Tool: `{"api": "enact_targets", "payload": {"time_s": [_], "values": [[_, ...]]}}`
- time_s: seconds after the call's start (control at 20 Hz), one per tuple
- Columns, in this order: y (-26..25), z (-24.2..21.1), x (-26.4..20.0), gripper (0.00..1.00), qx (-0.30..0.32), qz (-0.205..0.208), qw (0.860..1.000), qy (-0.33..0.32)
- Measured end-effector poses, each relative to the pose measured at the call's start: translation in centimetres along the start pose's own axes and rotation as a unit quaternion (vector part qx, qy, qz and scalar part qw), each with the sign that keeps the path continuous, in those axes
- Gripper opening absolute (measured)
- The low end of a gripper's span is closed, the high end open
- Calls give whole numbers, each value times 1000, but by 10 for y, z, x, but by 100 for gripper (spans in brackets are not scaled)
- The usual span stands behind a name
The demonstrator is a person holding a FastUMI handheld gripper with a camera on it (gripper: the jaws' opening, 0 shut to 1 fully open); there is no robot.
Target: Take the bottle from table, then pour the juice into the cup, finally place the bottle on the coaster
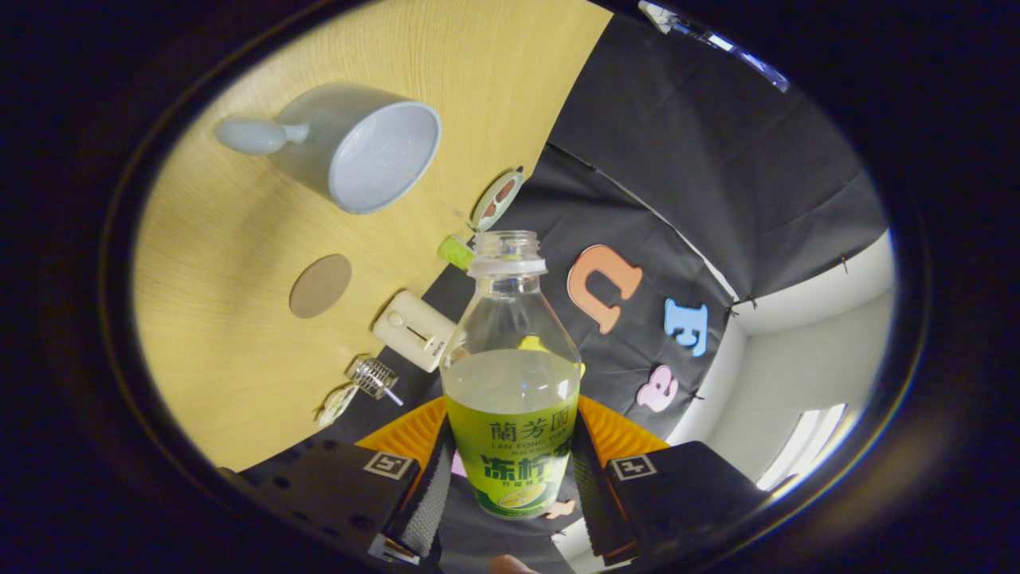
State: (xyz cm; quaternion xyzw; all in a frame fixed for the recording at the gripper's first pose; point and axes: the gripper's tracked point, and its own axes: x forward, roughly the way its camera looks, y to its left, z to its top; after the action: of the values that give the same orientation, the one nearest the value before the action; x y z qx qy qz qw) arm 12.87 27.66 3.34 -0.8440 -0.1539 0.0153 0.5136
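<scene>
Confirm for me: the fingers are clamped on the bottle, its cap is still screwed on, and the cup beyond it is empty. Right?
Not quite. The gripper view shows the bottle with no cap; its mouth is open. The rest holds: the gripper has both fingers pressed on the bottle's label, and the cup beyond it on the table looks empty.

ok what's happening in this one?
The gripper is shut on the bottle, both fingers pressing its labelled lower half. The bottle is uncapped, lifted off the table and about half full. The view is tilted; the mug looks empty, and the round coaster lies bare between it and the fingers.
</scene>
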Motion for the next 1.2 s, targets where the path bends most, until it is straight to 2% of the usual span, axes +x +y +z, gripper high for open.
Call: {"api": "enact_targets", "payload": {"time_s": [0.25, 0.45, 0.85, 0.95, 1.1, 1.2], "values": [[6, 2, -3, 75, 32, 6, 999, -2], [22, 4, -12, 76, 109, 32, 993, 7], [41, 8, -16, 76, 262, 77, 962, 24], [46, 7, -21, 76, 320, 89, 943, 30], [57, 16, -31, 76, 455, 119, 882, 29], [51, 21, -37, 76, 525, 124, 842, 20]]}}
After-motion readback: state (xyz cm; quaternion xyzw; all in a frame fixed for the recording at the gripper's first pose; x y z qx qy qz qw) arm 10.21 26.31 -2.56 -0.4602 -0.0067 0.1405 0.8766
